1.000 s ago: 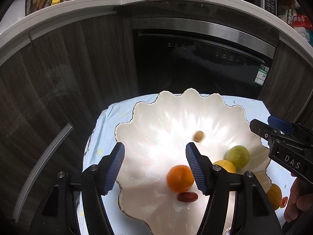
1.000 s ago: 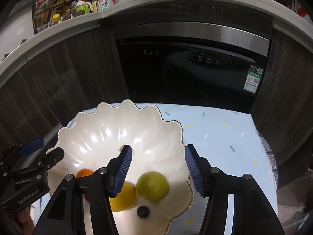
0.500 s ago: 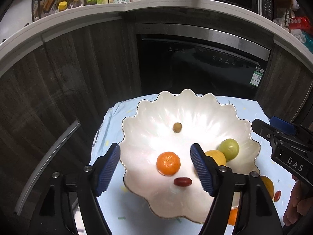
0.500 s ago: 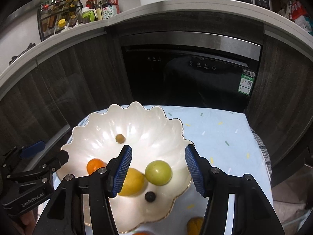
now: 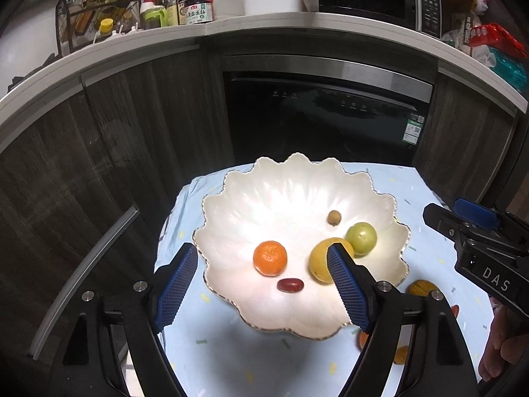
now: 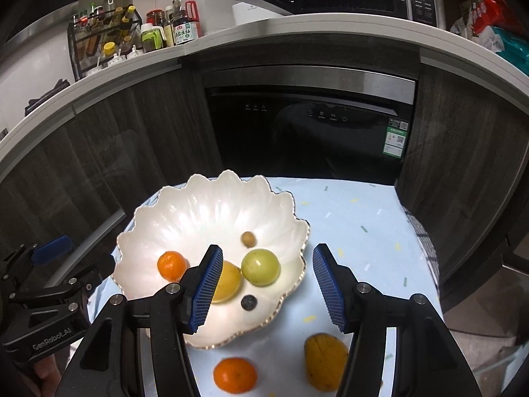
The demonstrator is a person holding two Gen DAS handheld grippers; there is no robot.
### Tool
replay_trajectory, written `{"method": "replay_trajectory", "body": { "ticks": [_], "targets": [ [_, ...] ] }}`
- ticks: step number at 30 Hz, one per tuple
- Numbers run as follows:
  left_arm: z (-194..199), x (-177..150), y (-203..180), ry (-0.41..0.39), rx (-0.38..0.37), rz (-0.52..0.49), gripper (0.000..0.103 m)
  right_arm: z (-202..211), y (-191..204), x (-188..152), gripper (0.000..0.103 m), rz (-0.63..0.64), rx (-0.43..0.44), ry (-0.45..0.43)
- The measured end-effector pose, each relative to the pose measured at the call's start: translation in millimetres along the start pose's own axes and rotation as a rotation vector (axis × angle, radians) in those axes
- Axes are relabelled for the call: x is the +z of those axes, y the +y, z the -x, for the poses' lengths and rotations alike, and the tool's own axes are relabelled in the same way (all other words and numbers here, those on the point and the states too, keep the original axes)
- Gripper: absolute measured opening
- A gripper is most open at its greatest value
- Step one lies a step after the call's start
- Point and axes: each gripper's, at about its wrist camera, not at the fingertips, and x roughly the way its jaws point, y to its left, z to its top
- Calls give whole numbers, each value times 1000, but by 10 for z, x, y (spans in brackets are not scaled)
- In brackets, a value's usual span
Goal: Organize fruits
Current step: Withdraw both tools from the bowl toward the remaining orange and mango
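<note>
Ahead of both wide, empty jaw pairs: scalloped bowl (image 6: 211, 205) holding six fruits.
Largest first: oblong orange-yellow fruit (image 6: 325, 365) lies below the right gripper (image 6: 264, 292), long axis running toward the camera; mandarin (image 6: 234, 378) sits left of it. Risk, by judgement: a descending finger strikes the bowl rim, or round fruit rolls off the table (image 6: 357, 218).
</note>
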Motion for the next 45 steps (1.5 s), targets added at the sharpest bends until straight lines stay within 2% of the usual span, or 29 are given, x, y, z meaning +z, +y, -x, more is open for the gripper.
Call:
{"method": "replay_trajectory", "body": {
  "ticks": [24, 45],
  "targets": [
    [307, -315, -456, 0, -87, -48, 81, 423, -345, -344, 58, -12, -48, -6],
    [271, -733, -848, 46, -156, -67, 81, 428, -662, -750, 58, -16, -65, 36]
  ]
}}
